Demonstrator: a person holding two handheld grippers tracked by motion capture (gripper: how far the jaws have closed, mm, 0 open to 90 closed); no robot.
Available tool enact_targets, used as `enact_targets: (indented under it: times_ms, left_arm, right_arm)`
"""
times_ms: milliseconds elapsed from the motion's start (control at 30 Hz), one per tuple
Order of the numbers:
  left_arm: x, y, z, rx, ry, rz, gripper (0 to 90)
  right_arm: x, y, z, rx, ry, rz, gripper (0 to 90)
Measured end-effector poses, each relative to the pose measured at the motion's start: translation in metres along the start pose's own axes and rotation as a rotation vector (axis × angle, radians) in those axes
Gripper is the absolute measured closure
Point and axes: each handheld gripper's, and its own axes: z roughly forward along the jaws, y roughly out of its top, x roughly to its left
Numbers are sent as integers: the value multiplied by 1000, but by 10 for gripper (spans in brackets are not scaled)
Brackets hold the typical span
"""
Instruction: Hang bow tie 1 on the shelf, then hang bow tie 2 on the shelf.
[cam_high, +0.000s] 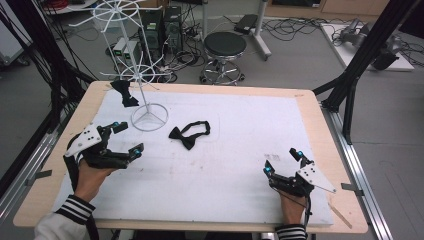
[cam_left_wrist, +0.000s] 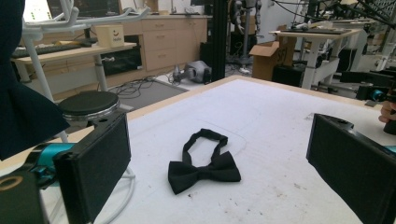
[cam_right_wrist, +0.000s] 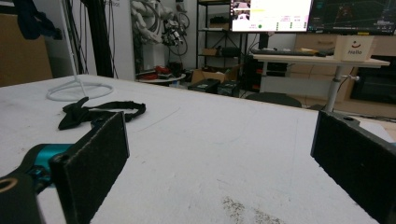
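Observation:
A black bow tie with its neck strap lies flat on the white mat, left of centre; it also shows ahead of the left jaws and far left past the right jaws. A second black bow tie hangs from the lower tier of a white wire stand. My left gripper sits open at the mat's left side, a short way left of the lying bow tie. My right gripper rests open near the front right, with nothing between its jaws.
The stand's ring base rests on the mat just beyond the left gripper. The wooden table edge borders the mat. A black stool and cables lie on the floor behind the table.

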Motion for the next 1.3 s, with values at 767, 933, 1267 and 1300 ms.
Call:
enact_targets:
  times_ms: [767, 933, 1267, 1300]
  left_arm:
    - [3, 0, 1, 20, -9, 15, 68]
    - [4, -1, 5, 42, -27, 22, 68]
    - [5, 12, 23, 131, -77, 74, 68]
    - [5, 13, 25, 136, -78, 79, 68]
  right_arm:
    - [0, 0, -1, -2, 3, 0, 35]
    - [0, 0, 0, -2, 2, -2, 35]
    - [0, 0, 0, -2, 2, -2, 35]
    - [0, 0, 0, -2, 2, -1, 35]
